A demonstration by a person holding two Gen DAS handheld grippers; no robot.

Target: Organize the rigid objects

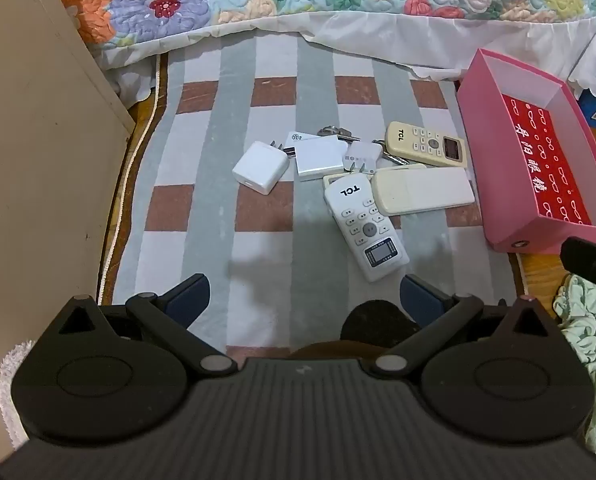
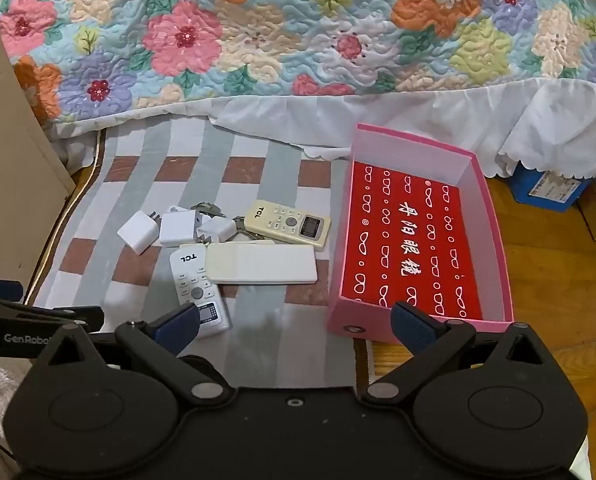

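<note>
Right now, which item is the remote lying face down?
Start at the pink box on the striped mat. Just left of it, the face-down remote lies crosswise over the white TCL remote. It alone shows a plain cream back, no buttons.

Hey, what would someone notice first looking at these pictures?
Probably the pink box with its bright red printed lining, open on the right of the striped mat. Next, the pile of remotes and white chargers left of it, then the flowered quilt behind.
</note>
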